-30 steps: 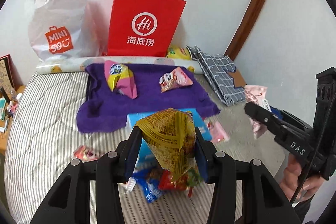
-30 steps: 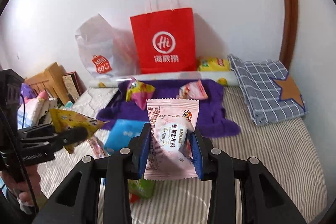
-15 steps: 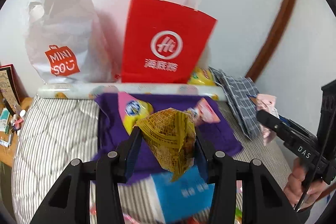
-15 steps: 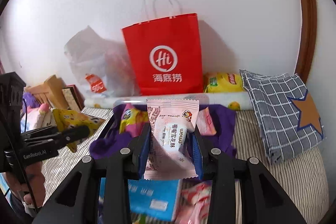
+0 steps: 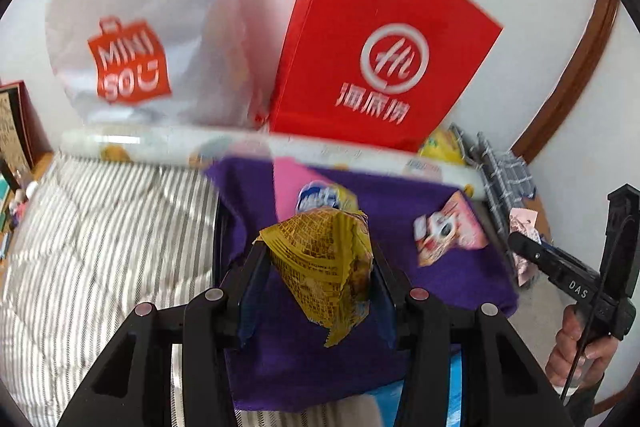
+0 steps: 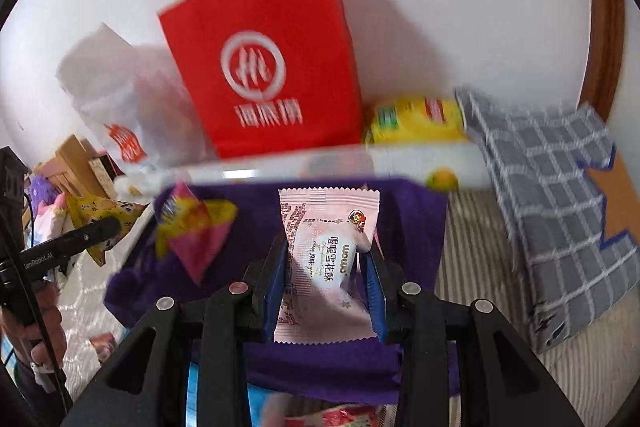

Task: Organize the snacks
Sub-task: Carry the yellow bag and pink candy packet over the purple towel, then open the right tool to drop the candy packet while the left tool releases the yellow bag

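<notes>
both tongs (image 5: pixel 320 263) (image 6: pixel 326 259) level over purple cloth (image 5: pixel 440 211)

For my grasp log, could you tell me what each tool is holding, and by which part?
The left tool pinches the yellow snack packet across its middle; the right tool pinches the pink snack packet by its side edges, mid-height.

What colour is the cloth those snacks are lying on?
Purple: the soft purple cloth shows best in the right wrist view.
</notes>
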The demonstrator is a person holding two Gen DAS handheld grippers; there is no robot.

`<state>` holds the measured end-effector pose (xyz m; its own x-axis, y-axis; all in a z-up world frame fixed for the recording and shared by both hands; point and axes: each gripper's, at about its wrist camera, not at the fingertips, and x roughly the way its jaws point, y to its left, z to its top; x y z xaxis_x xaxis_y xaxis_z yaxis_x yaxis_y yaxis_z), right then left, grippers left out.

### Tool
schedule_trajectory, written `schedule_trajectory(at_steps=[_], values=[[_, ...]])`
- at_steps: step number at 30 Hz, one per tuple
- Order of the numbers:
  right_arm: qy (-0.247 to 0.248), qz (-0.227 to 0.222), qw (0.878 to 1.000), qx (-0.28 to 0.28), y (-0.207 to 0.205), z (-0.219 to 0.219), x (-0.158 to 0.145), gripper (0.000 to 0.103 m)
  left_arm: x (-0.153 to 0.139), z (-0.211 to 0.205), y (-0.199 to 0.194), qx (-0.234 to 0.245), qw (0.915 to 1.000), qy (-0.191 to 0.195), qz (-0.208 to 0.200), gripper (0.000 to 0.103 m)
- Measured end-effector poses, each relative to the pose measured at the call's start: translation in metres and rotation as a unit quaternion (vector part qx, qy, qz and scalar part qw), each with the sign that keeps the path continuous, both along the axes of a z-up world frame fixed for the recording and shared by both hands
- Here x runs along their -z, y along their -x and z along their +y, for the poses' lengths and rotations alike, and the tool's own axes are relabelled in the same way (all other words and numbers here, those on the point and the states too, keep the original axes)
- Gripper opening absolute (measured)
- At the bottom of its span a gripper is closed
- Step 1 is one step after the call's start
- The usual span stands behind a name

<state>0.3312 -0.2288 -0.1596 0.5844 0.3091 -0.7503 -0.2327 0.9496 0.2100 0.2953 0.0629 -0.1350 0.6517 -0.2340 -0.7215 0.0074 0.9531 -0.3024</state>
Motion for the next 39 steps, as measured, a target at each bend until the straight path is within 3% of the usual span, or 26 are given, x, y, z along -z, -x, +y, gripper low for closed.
schedule_trajectory(at_steps=[3,13,21,39], values=[[0.008,0.014,1.000,0.001,-0.002,-0.001,0.010,0.036,0.010,-0.003,0.002,0.001,0.9999,-0.015,0.007,0.045],[0.004,0.061,0.998,-0.012,-0.009,0.001,0.035,0.036,0.022,-0.003,0.001,-0.002,0.9998,-0.006,0.020,0.045],[0.013,0.070,0.997,-0.026,-0.010,0.008,0.040,0.036,0.030,-0.009,0.000,0.007,0.9992,-0.014,0.036,0.045],[0.000,0.031,0.999,-0.039,0.002,0.005,0.020,0.042,0.028,-0.017,0.004,0.023,0.9990,-0.018,0.033,0.045]])
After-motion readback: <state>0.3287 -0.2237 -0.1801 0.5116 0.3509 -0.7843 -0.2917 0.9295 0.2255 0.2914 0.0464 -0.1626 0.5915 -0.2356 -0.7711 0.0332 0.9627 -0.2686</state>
